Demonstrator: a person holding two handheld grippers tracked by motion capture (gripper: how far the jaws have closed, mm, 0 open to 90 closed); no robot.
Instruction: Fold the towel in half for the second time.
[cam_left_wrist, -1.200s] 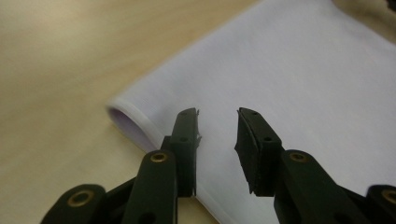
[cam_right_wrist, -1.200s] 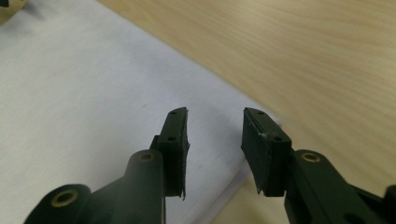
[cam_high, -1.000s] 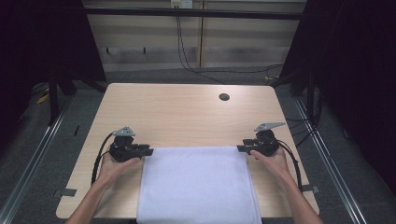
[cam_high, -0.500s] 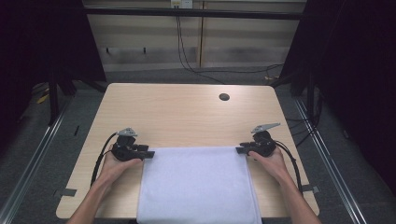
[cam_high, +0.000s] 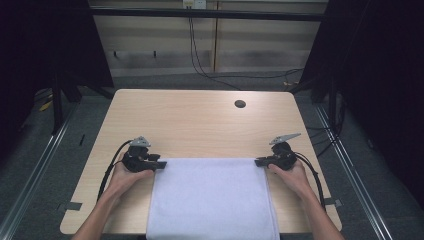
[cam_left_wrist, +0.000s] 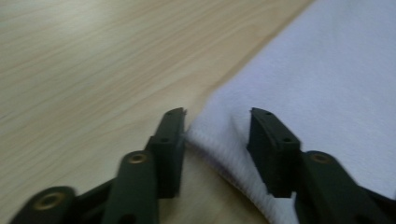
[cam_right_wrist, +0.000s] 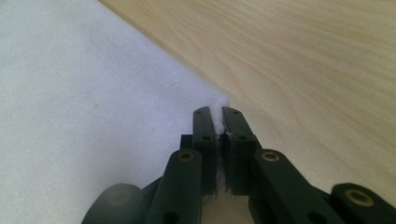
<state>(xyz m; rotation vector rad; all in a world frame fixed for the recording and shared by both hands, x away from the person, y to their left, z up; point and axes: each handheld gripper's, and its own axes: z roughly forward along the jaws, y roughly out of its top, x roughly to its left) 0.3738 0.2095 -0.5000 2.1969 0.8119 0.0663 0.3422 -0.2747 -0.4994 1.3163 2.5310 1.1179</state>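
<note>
No text, label, brand, number or sign can be read in any of the views.
</note>
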